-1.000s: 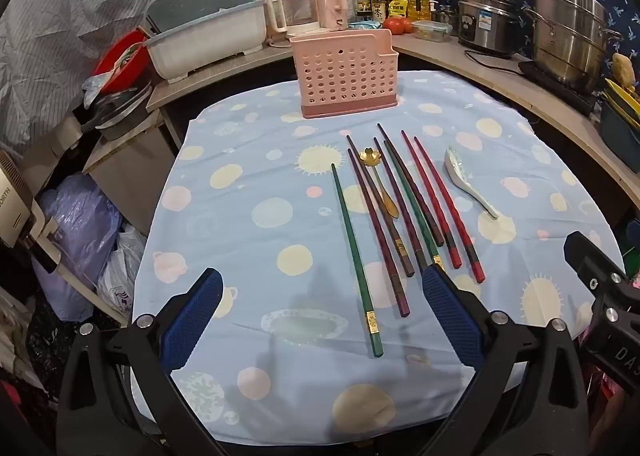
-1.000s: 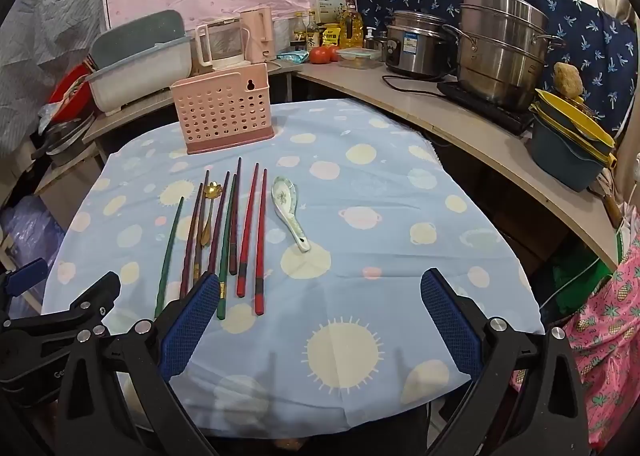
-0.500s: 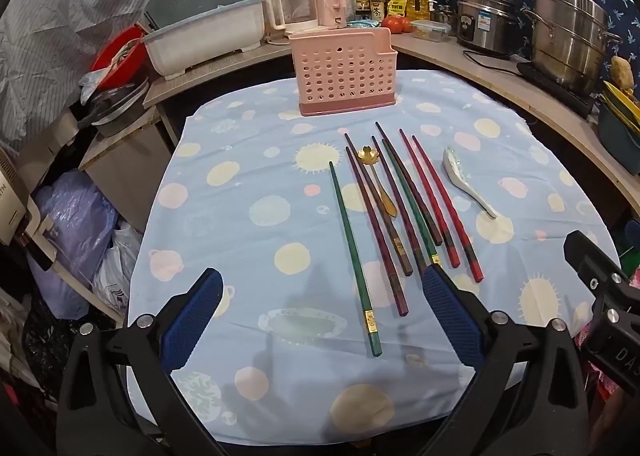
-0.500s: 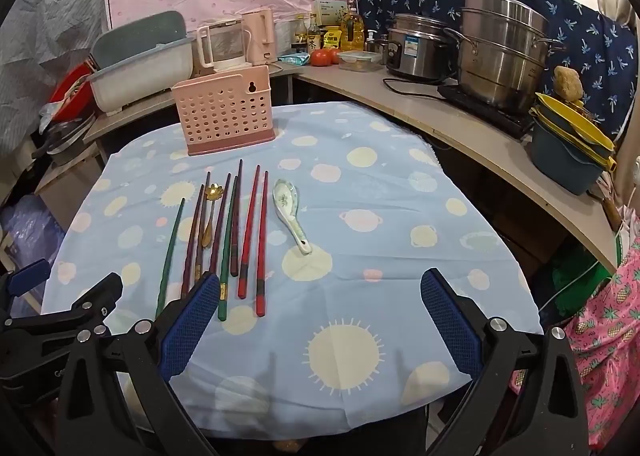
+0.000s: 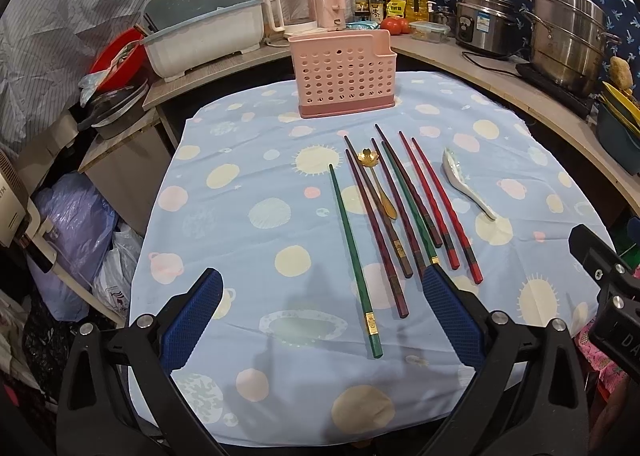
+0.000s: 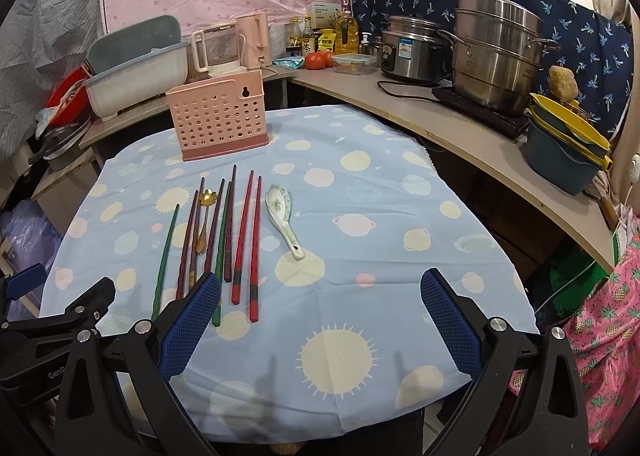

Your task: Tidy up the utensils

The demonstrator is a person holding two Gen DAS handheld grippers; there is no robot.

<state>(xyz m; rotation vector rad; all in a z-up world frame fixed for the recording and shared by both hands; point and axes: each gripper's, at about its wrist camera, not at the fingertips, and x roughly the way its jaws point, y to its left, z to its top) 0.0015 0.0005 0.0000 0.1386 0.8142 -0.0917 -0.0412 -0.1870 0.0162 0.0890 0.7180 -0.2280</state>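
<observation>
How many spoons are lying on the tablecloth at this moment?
2. A gold spoon lies among the dark chopsticks. A white ceramic spoon lies alone, right of the two red chopsticks. The inside of the pink holder is not visible, so more may be hidden.

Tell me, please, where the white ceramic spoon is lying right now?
In both views the white ceramic spoon lies on the tablecloth at the right end of the utensil row, just right of the red chopsticks, nearer than the pink caddy.

A steel steamer pot point(image 6: 496, 55) and rice cooker point(image 6: 412, 51) line the counter point(image 6: 460, 123) (tomatoes point(image 6: 318, 60) further back)
</observation>
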